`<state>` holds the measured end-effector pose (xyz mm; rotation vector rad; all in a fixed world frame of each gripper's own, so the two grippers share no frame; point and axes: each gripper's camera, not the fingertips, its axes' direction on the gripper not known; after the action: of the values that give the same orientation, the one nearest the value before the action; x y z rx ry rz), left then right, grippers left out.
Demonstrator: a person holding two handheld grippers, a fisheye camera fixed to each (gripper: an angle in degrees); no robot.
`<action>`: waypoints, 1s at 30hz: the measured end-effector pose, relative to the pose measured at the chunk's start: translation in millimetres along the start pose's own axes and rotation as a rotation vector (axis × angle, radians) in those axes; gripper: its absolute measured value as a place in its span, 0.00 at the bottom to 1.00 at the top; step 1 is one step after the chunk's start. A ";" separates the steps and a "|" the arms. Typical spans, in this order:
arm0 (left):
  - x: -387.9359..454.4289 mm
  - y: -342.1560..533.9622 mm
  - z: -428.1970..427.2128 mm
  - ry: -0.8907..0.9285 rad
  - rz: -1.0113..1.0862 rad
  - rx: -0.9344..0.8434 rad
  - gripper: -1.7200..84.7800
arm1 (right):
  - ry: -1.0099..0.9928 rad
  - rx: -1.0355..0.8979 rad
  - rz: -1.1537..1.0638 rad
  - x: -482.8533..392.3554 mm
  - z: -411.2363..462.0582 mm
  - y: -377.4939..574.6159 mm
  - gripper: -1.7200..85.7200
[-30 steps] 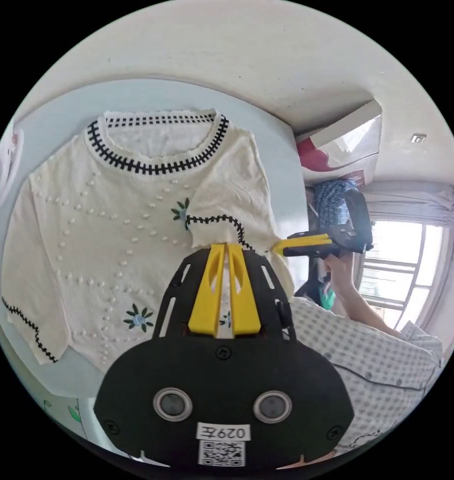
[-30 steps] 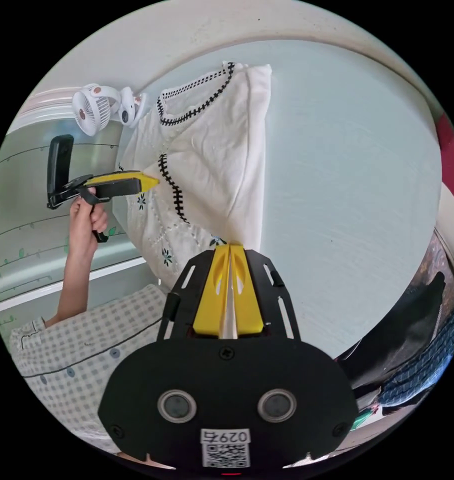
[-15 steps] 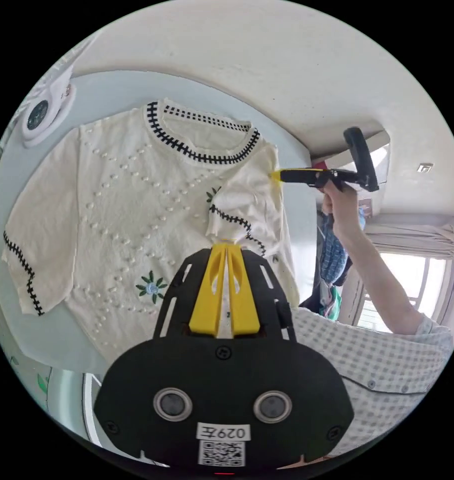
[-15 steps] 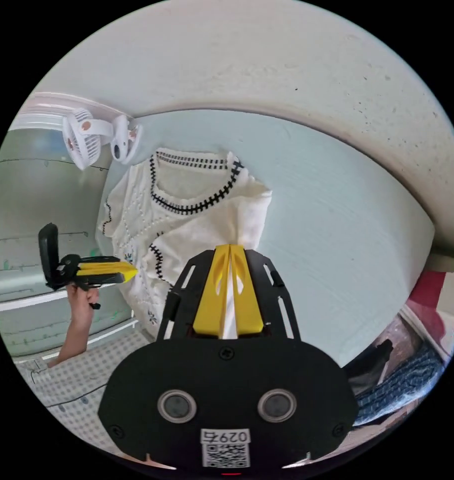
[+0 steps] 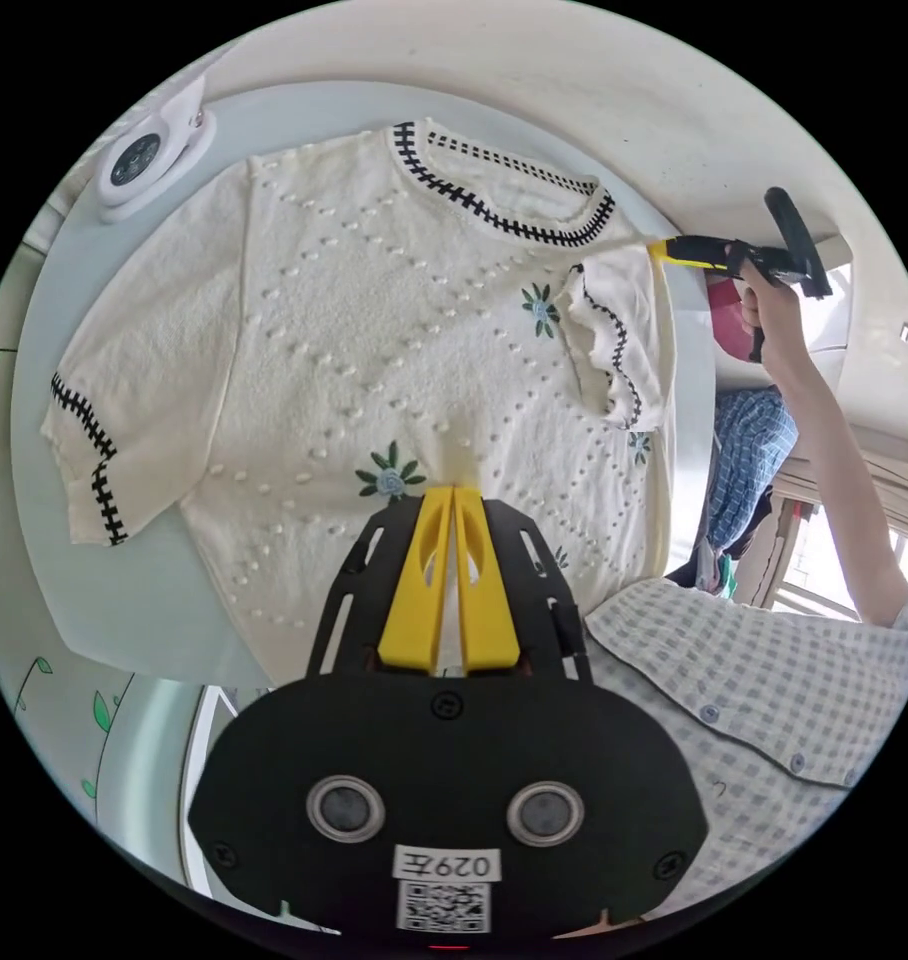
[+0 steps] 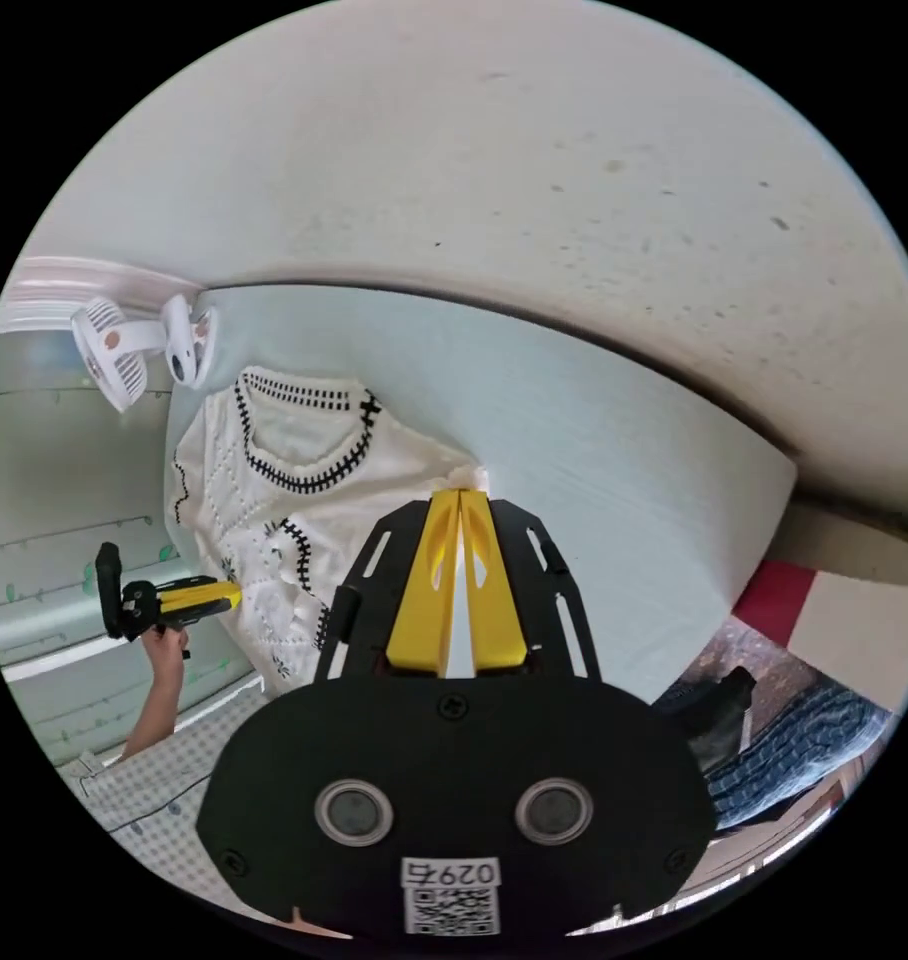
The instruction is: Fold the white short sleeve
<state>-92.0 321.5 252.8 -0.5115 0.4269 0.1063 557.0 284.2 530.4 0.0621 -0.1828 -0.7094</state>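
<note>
The white short-sleeve knit top (image 5: 374, 330) lies face up on a pale blue table (image 5: 124, 600). Its black-trimmed sleeve (image 5: 619, 340) on the person's side is folded in over the front; the other sleeve (image 5: 104, 400) lies spread out. My left gripper (image 5: 452, 492) has its jaws together over the lower front, beside a stitched flower; I cannot tell whether cloth is pinched. In the right gripper view the left gripper (image 6: 236, 596) points at the top (image 6: 264, 500). My right gripper (image 6: 461, 493) is shut on the bunched shoulder corner. The left gripper view shows the right gripper (image 5: 657, 248) there.
A white clip-on fan (image 5: 139, 165) (image 6: 134, 345) sits at the table corner past the collar. A wall runs along the table's far edge (image 6: 624, 480). A person in a checked shirt (image 5: 754, 720) stands at the table. Dark and blue clothes (image 6: 804, 730) are piled beside it.
The folded sleeve has left my left gripper and now lies flat on the front; that gripper is now over the lower body. My right gripper has carried the shoulder fold up toward the collar.
</note>
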 end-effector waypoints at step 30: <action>-162.4 82.9 -172.5 0.031 -0.338 0.239 0.16 | -0.227 -0.042 0.033 -159.5 -16.9 207.9 0.01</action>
<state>-319.8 309.1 148.2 -0.3441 0.3724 -0.2761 575.0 545.7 515.3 -0.0621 -0.3851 -0.6866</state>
